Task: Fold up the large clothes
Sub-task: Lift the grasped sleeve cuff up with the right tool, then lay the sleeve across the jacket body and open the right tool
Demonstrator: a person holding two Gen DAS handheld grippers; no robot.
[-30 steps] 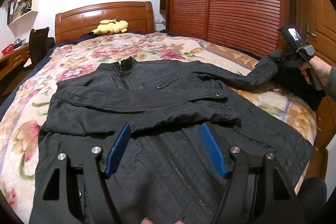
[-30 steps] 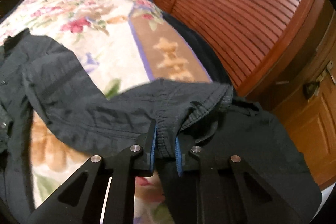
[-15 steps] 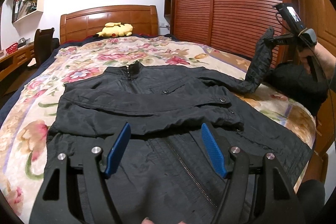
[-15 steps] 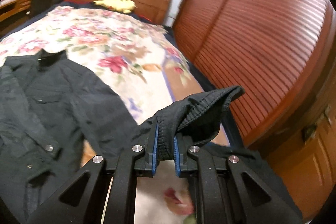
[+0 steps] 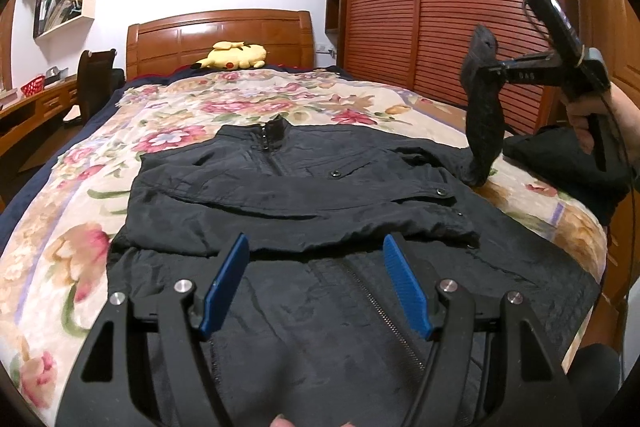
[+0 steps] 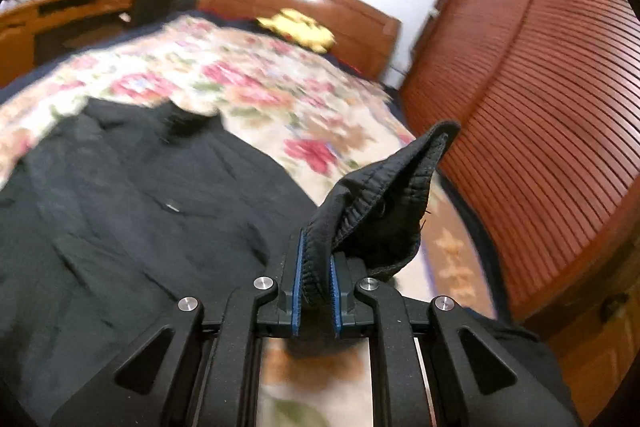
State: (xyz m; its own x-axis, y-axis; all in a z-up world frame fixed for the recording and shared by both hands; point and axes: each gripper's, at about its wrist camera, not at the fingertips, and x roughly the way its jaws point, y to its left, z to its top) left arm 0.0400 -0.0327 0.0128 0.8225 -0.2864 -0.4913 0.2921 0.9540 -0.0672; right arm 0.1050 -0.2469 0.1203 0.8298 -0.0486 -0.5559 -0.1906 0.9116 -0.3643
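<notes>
A black zip jacket [image 5: 304, 195] lies face up on the floral bedspread [image 5: 60, 247], collar toward the headboard, one sleeve folded across its chest. My left gripper [image 5: 316, 267] hovers open over the jacket's lower front, with nothing between its blue pads. My right gripper [image 6: 315, 267] is shut on the cuff [image 6: 380, 195] of the other sleeve. In the left wrist view that sleeve [image 5: 482, 115] hangs lifted above the bed's right side from the right gripper [image 5: 490, 71], held in a person's hand [image 5: 588, 119].
A yellow plush toy [image 5: 234, 55] lies by the wooden headboard [image 5: 220, 35]. A louvred wardrobe [image 5: 440, 7] runs along the bed's right side. Another dark garment [image 5: 568, 163] sits at the bed's right edge. A desk and chair [image 5: 92, 83] stand at the left.
My right gripper has lifted the sleeve cuff off the bed and swung it up and inward toward the jacket. The left gripper has barely shifted.
</notes>
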